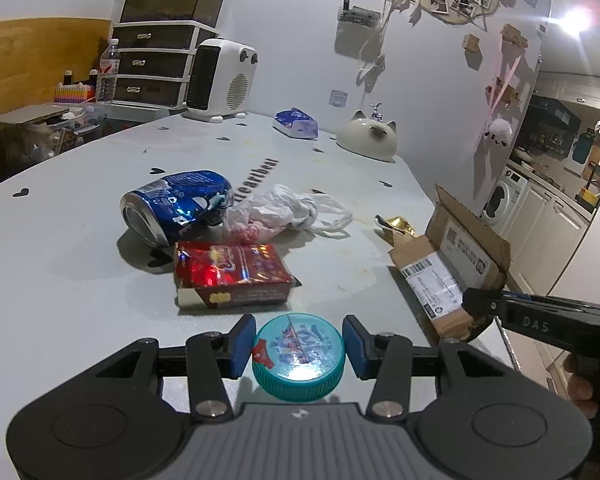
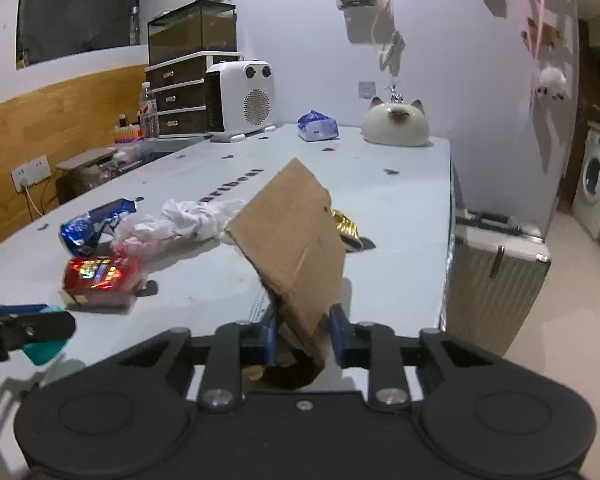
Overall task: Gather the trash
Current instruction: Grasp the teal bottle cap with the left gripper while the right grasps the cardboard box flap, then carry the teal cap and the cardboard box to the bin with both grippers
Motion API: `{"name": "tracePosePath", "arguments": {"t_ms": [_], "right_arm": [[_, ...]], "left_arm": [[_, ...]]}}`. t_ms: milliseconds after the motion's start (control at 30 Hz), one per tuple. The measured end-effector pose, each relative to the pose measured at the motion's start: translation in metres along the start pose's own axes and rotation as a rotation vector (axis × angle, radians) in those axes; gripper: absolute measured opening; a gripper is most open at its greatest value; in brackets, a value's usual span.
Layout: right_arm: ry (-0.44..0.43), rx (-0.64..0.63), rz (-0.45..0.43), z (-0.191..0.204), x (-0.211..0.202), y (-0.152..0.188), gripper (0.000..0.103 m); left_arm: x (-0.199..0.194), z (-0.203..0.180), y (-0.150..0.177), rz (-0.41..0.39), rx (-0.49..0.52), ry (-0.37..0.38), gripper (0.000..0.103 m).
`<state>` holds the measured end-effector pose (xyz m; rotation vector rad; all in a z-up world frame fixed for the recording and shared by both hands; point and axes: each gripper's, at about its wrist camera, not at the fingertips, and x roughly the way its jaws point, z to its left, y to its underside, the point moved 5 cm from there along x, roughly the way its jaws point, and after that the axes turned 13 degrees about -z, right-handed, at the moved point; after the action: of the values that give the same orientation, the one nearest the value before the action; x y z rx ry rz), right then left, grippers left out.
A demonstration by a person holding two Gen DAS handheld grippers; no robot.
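Jaws: left gripper [image 1: 299, 347] clamps teal lid [image 1: 299, 356]; right gripper [image 2: 303, 336] clamps cardboard box [image 2: 296, 256] at table [image 2: 404, 216] edge, suitcase [image 2: 496, 276] beside.

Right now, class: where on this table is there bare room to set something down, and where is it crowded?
Bare table lies left of the can, and between the bag and heater. Crowded: can, bag, red box and cardboard cluster near the grippers.
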<state>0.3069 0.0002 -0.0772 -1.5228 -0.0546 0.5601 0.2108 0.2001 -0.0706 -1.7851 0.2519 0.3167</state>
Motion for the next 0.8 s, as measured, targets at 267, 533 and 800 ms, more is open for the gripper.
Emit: {"name": "tracePosePath", "arguments": {"t_ms": [267,533,800], "right_arm": [[-0.028,0.005,-0.003,-0.005,-0.038,0.013,0.013],[-0.050,0.006,-0.024,-0.009,-0.076,0.017,0.010],[-0.034,0.031,-0.066,-0.027,-0.112,0.018,0.010]], "left_arm": [[-0.023,-0.018,0.006,-0.014,0.013,0.002,0.049],[-0.045,-0.037,0.010,-0.034,0.034,0.000,0.049],[-0.064,-0.061,0.011,-0.060,0.066,0.007,0.049]]}}
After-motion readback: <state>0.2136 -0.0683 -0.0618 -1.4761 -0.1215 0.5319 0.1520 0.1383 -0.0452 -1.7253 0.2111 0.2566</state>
